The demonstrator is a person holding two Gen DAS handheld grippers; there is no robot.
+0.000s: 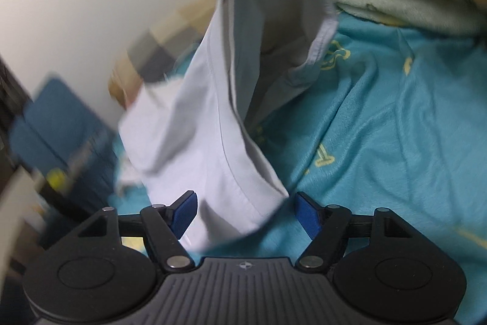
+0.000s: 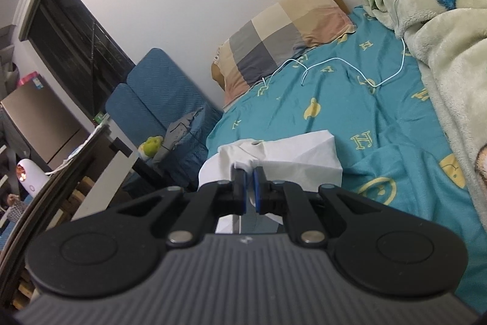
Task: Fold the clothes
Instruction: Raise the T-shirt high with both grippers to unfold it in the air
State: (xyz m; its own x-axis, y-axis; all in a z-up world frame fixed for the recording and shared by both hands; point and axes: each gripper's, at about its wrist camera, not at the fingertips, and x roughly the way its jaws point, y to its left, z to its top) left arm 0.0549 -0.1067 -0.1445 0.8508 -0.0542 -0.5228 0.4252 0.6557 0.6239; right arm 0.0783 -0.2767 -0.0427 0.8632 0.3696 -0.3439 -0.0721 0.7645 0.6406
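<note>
On the teal patterned bed sheet [image 2: 380,118]: white cotton garment [image 2: 292,156], bunched.
Right gripper [image 2: 249,172]: jaws clamped on garment fold.
Left gripper [image 1: 246,212]: jaws wide apart, holding nothing.
Left view only: garment [image 1: 213,124] hanging, blurred.
Right view only: checked pillow [image 2: 283,35].

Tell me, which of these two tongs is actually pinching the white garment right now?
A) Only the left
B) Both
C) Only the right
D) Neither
C: the right tongs have their blue pads shut on a bunched bit of the white garment, while the left tongs stand wide open, with the cloth only hanging between the pads above the teal bedsheet.
</note>
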